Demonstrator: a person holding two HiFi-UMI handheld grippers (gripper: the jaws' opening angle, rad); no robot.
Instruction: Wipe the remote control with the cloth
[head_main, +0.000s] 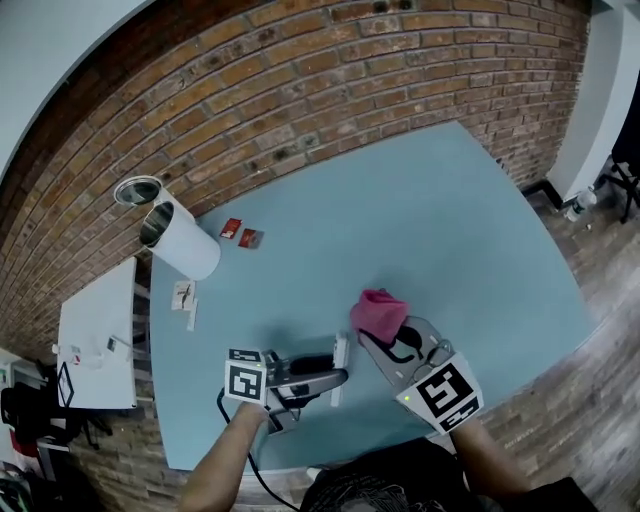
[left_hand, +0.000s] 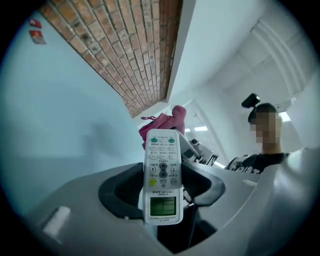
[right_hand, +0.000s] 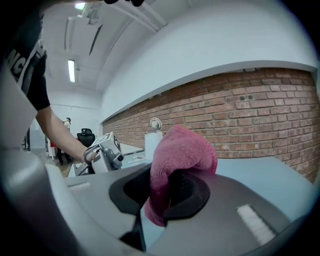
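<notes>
left tongs (left_hand: 162, 187) pinch slim plastic remote (left_hand: 162, 175); right tongs (right_hand: 167, 192) fuzzy pink cloth (right_hand: 182, 155)

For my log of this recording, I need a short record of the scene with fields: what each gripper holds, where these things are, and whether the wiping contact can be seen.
left gripper: shut on the remote control, its buttons facing that gripper's camera
right gripper: shut on the pink cloth
place: both held over the blue table
relation: pink cloth close to the remote control's far end
contact: cannot tell whether they touch
</notes>
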